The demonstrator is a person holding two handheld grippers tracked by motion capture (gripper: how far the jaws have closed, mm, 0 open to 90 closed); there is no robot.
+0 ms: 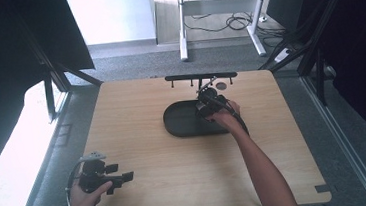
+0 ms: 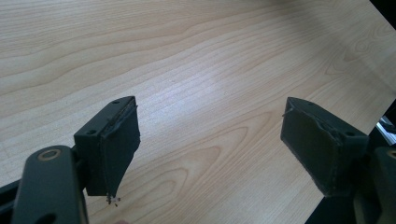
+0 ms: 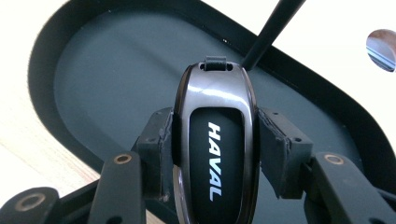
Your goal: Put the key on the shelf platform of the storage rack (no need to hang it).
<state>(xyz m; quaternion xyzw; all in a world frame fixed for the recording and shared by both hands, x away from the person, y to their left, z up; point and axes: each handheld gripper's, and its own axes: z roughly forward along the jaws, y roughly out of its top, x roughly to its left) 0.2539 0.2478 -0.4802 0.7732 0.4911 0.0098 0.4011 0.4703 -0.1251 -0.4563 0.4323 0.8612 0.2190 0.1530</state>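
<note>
Right tongs (image 3: 215, 140) clamped on key fob (image 3: 215, 140), held just over the tray (image 3: 93, 70). Left tongs (image 2: 210, 140) apart, empty, parked above bare table (image 2: 187, 56). Best lowered level until fob touched tray floor, released only then, clear of the strap (image 3: 273, 30). Fob face read "HAVAL".

Gloss on the key fob, matt nearly everywhere else

The key fob (image 3: 215, 154) at the centre of the right gripper view has a polished, mirror-like dark metallic rim and a glossy black face with shiny silver lettering — behind it the oval tray (image 3: 116, 74) looks like matt dark plastic, smooth inside. The table (image 2: 187, 70) is pale wood-grain, smooth with a soft sheen. In the left gripper view, the left gripper (image 2: 210, 149) has matt black pads (image 2: 122, 144) — rubbery, rough and frayed at the edges.
</note>
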